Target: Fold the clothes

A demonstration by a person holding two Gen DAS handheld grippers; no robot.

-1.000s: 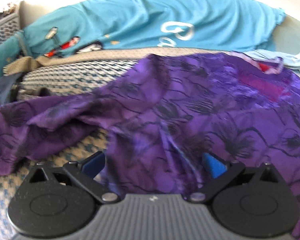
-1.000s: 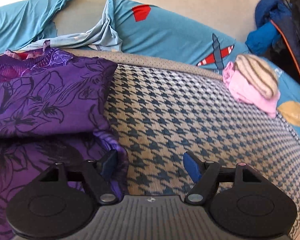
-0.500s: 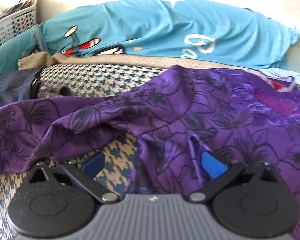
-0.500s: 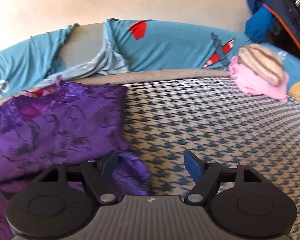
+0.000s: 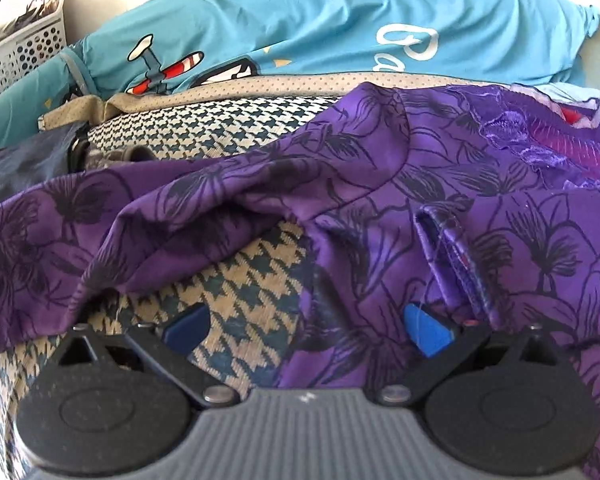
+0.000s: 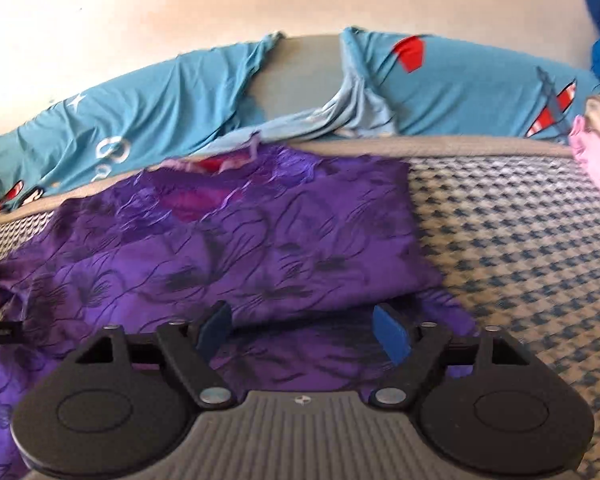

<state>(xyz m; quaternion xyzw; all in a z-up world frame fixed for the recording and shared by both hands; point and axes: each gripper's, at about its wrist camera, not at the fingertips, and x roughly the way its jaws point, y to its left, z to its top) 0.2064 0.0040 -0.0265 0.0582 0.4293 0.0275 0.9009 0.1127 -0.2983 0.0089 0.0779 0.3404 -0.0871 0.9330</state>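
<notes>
On the houndstooth bed point(image 6: 520, 248), the purple garment point(image 6: 280, 240) lies rumpled (partly folded); left tool point(image 5: 306, 326) released, right tool point(image 6: 306, 330) opening, pads clear of cloth.

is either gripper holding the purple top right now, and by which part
Neither holds it. The left gripper stands open over the purple top, and the right gripper is opening above its folded edge, pads clear.

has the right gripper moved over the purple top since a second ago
Yes. The right gripper swung left: against the houndstooth cover, its opening jaws now sit over the purple top, gripping nothing.
</notes>
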